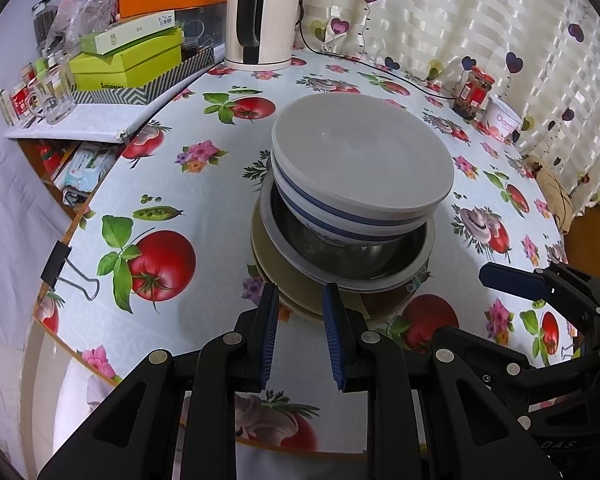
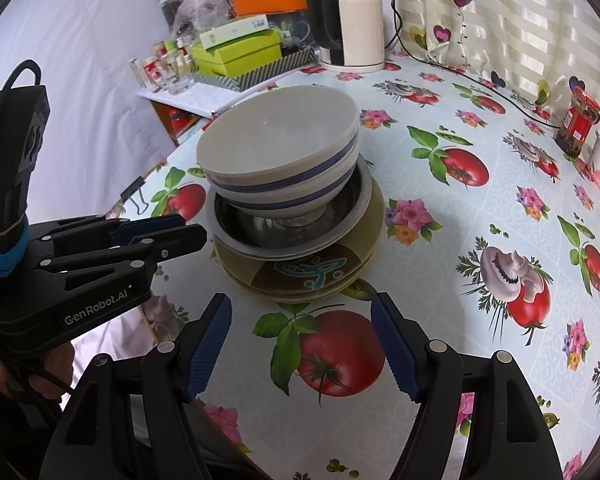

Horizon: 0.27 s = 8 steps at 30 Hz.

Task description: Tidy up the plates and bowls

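Stacked bowls (image 2: 284, 184), beyond open right hand-held gripper (image 2: 300, 320)

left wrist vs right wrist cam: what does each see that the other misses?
Only the left wrist view: the woven straw item at the table's far right edge, and the right gripper seen from the side.

Only the right wrist view: the teal pattern on the olive-and-brown plates under the stack, the left gripper seen from the side, and part of a hand holding it.

Both: two nested white blue-striped bowls in a steel-lined bowl, white-and-steel electric kettle, red-lidded glass jar, black binder clip, green boxes.
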Motion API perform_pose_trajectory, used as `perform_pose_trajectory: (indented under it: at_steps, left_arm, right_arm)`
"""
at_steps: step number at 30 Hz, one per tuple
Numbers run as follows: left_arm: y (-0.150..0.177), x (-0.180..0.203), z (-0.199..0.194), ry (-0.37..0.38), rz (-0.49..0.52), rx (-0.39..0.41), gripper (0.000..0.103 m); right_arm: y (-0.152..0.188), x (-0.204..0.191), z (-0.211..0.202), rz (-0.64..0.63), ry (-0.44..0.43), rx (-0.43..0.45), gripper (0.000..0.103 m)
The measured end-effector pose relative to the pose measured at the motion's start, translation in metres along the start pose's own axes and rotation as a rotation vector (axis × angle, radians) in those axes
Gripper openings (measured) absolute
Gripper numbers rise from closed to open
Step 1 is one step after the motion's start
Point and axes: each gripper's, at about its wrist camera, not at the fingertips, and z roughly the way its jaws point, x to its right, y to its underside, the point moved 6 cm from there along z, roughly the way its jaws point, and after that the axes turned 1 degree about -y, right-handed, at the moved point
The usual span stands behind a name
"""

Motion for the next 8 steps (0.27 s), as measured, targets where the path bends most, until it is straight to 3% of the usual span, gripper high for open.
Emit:
perform_pose_trajectory:
  at_steps: [8]
  left_arm:
    - [-0.0009, -0.0008, 0.0003, -0.001, -0.001, -0.004, 0.023]
  right_arm:
    - [-0.0001, 0.0000, 0.0000, 0.002, 0.000, -0.001, 0.073]
